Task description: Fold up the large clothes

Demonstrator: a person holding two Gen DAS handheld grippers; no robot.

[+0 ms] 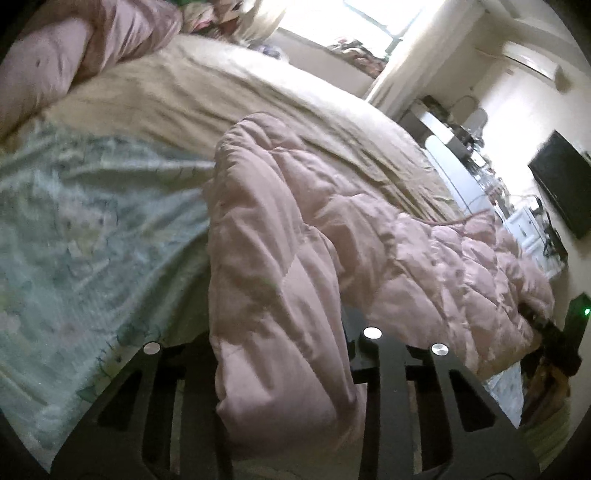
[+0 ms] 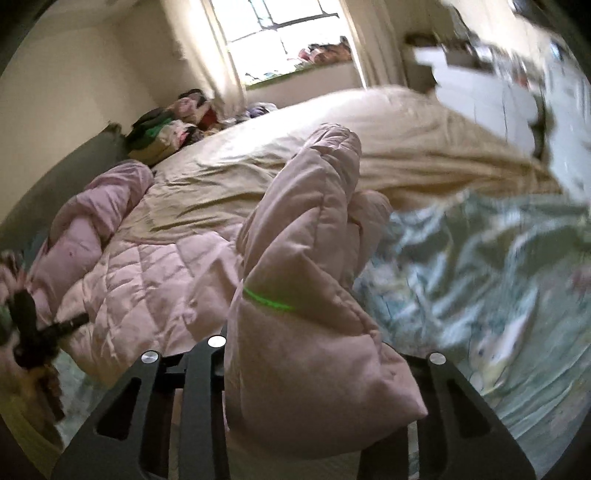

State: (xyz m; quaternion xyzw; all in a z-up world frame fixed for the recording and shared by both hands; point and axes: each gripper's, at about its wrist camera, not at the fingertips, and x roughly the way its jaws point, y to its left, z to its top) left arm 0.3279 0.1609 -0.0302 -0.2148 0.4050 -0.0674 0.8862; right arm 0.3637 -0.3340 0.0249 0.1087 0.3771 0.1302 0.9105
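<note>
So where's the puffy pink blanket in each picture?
Left wrist view: the pink quilt fills the middle and lower right, pinched in the left gripper.
Right wrist view: it rises from bottom centre and spreads left, pinched in the right gripper.
Shared landmark: the bright window behind the beige bedspread.

You had a bright curtained window [image 2: 288,33] behind the bed [image 1: 229,96], cream walls [image 2: 74,81], and a dark wall-mounted screen [image 1: 565,181] beside white cabinets [image 1: 458,173]
</note>
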